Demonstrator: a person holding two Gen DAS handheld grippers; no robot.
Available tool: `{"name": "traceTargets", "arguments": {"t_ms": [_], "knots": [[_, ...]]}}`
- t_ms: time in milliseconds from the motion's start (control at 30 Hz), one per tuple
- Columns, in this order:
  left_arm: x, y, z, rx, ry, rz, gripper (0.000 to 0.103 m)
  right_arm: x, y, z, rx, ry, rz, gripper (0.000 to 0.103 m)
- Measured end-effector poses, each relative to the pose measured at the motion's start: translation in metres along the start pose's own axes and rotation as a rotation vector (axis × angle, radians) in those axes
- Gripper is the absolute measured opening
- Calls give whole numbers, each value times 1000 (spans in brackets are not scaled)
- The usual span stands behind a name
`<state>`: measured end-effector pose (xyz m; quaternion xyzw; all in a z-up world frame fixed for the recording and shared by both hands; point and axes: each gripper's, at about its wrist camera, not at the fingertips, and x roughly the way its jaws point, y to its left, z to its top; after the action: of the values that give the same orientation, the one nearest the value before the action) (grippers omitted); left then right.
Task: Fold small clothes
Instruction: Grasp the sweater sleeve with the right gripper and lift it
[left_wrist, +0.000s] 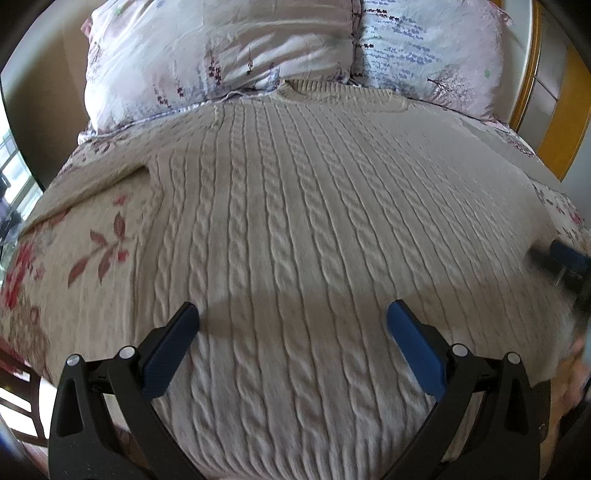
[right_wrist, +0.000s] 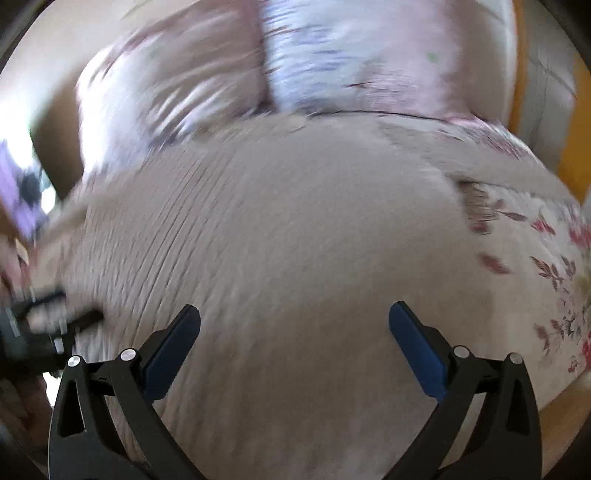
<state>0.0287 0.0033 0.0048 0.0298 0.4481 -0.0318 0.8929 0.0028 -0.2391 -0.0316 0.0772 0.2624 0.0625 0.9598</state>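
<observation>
A cream cable-knit sweater (left_wrist: 295, 206) lies flat and face up on a floral bedspread (left_wrist: 74, 258), its collar toward the pillows. My left gripper (left_wrist: 291, 325) is open and empty, hovering over the sweater's lower middle. My right gripper (right_wrist: 295, 325) is open and empty above the sweater (right_wrist: 280, 229), whose view is motion-blurred. The right gripper also shows at the right edge of the left wrist view (left_wrist: 565, 262), by the sweater's right side. The left gripper appears at the left edge of the right wrist view (right_wrist: 48, 317).
Two floral pillows (left_wrist: 207, 59) (left_wrist: 436, 48) lie against the headboard behind the collar. A yellow wooden bed frame (left_wrist: 554, 122) runs along the right. A window (left_wrist: 14, 173) is at the far left. The bedspread (right_wrist: 535, 240) shows beside the sweater's right edge.
</observation>
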Motion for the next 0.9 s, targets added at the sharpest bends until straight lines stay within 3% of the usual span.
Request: {"name": "traceTargets", "arguments": {"t_ms": [67,133,200,300,433,633,900], "knots": [[3,3,8,3,-14,-1,101,-4,-39,21,128,-33,-3,100],[7,9,20,-1,-22,-25,101,-6,-84,42,260,-57,-35,82],[10,15,33,-13,-23,-84,101,-6,-125,56,380,-70,-56,70],[9,22,52,-9,-60,-153,101,-4,-191,73,569,-88,-115,61],[4,20,76,55,-126,-94,101,6,-262,82,747,-81,-168,48],[12,24,109,54,-133,-85,101,19,-309,81,907,-96,-171,42],[43,37,134,-38,-74,-187,101,30,-344,84,1011,-128,-177,32]]}}
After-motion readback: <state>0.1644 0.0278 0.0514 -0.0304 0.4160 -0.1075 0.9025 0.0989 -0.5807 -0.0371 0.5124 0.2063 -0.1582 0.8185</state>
